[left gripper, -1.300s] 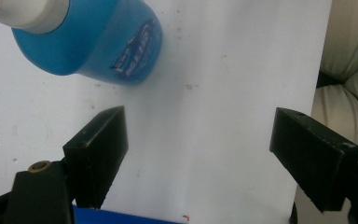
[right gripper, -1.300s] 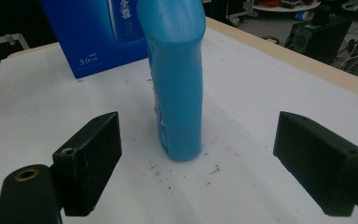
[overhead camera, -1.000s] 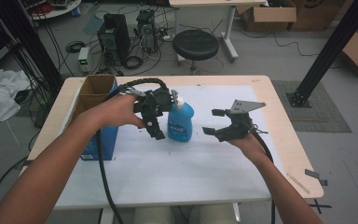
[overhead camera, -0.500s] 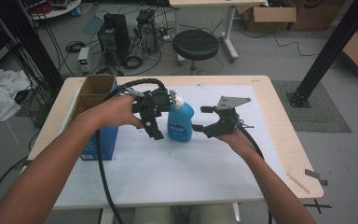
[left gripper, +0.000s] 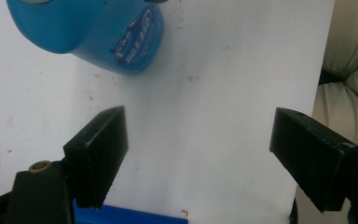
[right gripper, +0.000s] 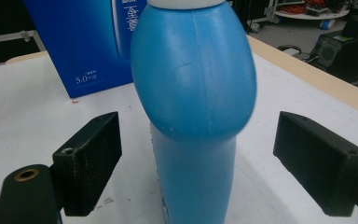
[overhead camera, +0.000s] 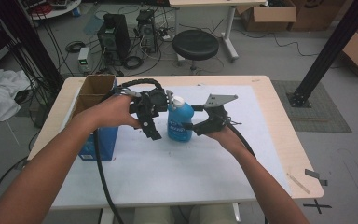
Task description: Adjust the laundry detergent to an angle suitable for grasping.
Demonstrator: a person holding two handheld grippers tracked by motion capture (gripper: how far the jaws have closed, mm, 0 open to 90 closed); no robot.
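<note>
High view: blue bottle (overhead camera: 179,122) upright, cap up.

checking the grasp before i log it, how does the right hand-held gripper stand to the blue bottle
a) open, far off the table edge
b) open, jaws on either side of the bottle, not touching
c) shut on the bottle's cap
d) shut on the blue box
b: in the right gripper view the blue bottle stands upright between the spread jaws of the right hand-held gripper, with gaps on both sides.
</note>
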